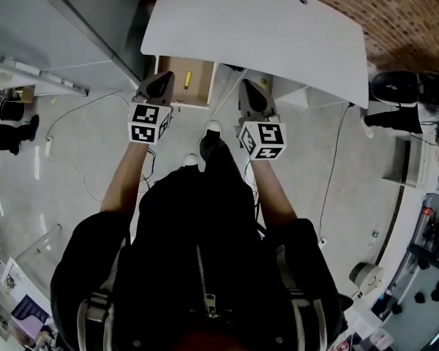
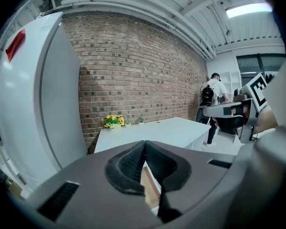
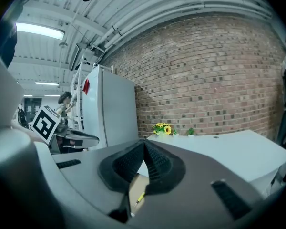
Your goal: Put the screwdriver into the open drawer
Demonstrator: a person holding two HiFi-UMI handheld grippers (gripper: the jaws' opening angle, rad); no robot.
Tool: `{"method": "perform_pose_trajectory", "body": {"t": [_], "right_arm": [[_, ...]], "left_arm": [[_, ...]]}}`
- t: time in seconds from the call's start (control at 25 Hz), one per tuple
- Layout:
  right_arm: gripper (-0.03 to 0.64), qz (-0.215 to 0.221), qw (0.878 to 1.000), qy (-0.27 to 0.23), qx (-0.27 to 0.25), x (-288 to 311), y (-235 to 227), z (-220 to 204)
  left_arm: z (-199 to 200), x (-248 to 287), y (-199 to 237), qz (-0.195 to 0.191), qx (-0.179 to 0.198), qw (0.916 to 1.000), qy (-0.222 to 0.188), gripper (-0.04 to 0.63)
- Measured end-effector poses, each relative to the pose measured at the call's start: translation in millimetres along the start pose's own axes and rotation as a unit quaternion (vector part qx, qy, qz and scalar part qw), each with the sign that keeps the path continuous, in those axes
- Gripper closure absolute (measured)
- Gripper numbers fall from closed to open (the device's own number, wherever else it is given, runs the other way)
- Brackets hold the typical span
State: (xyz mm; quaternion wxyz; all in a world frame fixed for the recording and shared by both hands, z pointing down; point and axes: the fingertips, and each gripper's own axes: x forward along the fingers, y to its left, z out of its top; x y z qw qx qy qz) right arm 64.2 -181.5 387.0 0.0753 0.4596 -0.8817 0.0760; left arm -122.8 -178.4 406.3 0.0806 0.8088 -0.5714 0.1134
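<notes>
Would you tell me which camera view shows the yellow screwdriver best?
The head view: the screwdriver lies whole in the open drawer. The right gripper view shows only a yellow sliver of it; the left gripper view shows none.

- Black jacket (image 1: 197, 218), short-sleeved, with a silver zip (image 1: 203, 280) down its middle.
- Grey-striped straps (image 1: 95, 307) on either side of the zip.
- Left gripper (image 1: 163, 79) and right gripper (image 1: 249, 88), beyond the zip: grey shells, black ribbed pads (image 2: 128, 168), black-and-white marker cubes (image 1: 148, 123).
</notes>
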Motion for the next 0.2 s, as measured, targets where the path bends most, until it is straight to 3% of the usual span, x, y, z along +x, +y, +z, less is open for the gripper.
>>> {"method": "perform_pose_trajectory", "body": {"t": [0.2], "right_arm": [[0.612,0.000,1.000,0.005,0.003,8.9,-3.4,-6.6]], "left_arm": [[-7.9,10.3,0.7,-0.005,-0.001,1.0000,0.007,0.571]]}}
